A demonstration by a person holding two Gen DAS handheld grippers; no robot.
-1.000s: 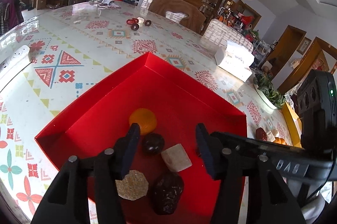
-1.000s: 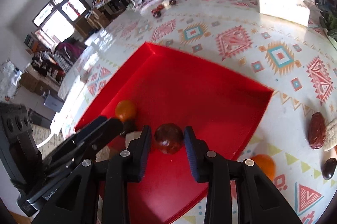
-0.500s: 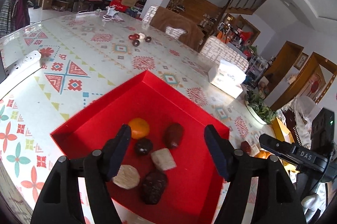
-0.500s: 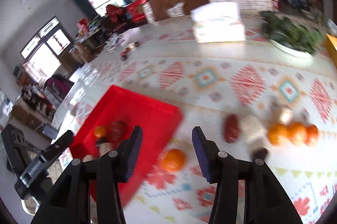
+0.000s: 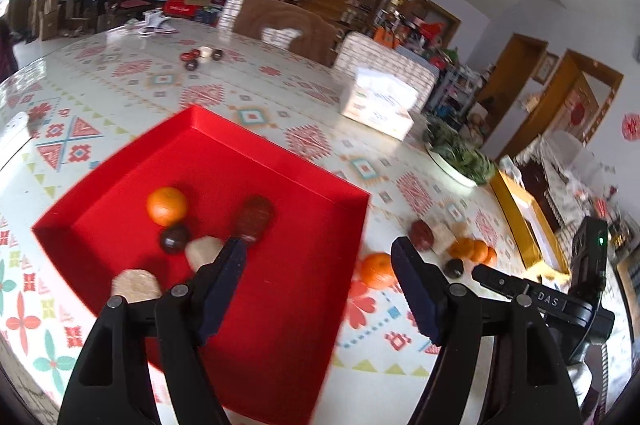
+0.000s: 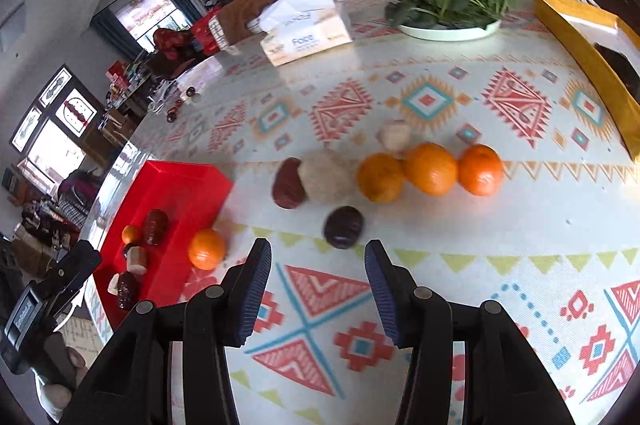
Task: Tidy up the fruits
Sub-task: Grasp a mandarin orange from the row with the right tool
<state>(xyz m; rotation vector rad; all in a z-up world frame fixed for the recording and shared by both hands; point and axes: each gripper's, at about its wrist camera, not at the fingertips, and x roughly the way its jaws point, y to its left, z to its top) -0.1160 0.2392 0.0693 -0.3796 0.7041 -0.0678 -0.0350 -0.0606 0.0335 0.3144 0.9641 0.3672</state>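
A red tray (image 5: 304,285) holds an orange (image 5: 167,205), a dark round fruit (image 5: 174,239), a reddish-brown date (image 5: 254,219) and pale pieces (image 5: 202,251). My left gripper (image 5: 318,249) hovers over the tray's right side, its jaws opening with nothing between them. In the right wrist view my right gripper (image 6: 315,249) stands open just short of a dark plum (image 6: 343,227). Behind the plum lie a dark red date (image 6: 287,183), a beige ball (image 6: 326,176) and three oranges (image 6: 430,169). A lone orange (image 6: 206,249) sits beside the tray (image 6: 176,181).
At the back stand a tissue box (image 6: 304,33) and a white plate of greens (image 6: 448,5). A yellow box (image 6: 592,57) lies along the right edge. A few small dark fruits (image 5: 192,59) sit far across the patterned tablecloth.
My right gripper let go of the reddish-brown fruit in the tray, opened and swung right to the loose fruits. My left gripper opened wider and drew back from the tray's fruits.
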